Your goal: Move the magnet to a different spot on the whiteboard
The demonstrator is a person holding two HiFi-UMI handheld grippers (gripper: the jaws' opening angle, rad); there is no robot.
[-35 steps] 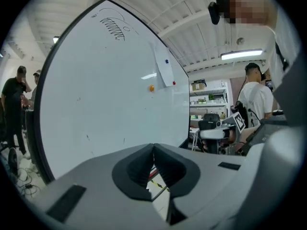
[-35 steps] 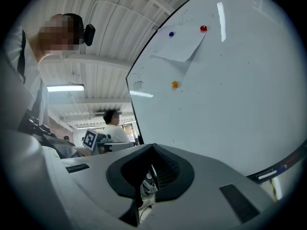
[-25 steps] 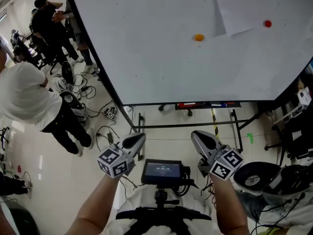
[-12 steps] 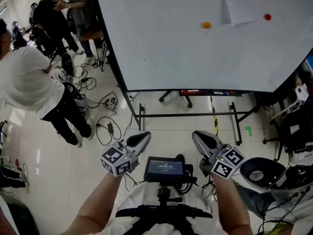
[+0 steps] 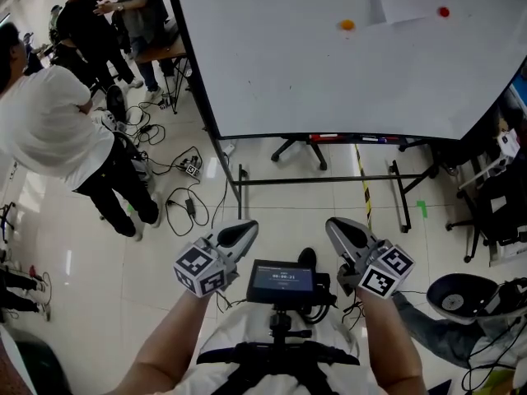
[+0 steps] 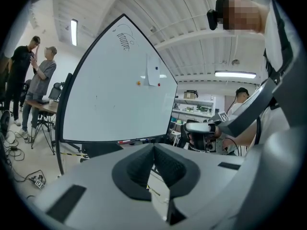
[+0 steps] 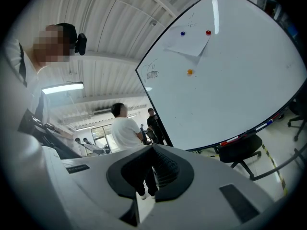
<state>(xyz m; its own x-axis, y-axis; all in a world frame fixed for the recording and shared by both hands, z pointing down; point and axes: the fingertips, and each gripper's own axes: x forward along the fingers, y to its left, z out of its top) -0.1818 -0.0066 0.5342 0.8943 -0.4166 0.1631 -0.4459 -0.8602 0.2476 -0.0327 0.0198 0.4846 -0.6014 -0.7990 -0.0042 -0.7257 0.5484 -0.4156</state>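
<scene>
Two claws, left claw (image 5: 247, 227) and right claw (image 5: 333, 225), both pinched shut, empty, well apart from whiteboard (image 5: 272, 72); orange magnet (image 5: 347, 25) stuck high on it; likely light, hard, slippery; pinch its round sides

whiteboard (image 5: 288, 72): farther off than before | orange magnet (image 5: 347, 25): higher in view

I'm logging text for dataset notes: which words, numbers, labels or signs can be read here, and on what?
None reads clearly.
Small black screen on the chest mount: pale digits, too small to read.
White whiteboard: black pen scribble, no legible word.
Grey marker cubes: black-and-white square patterns, not letters.
</scene>
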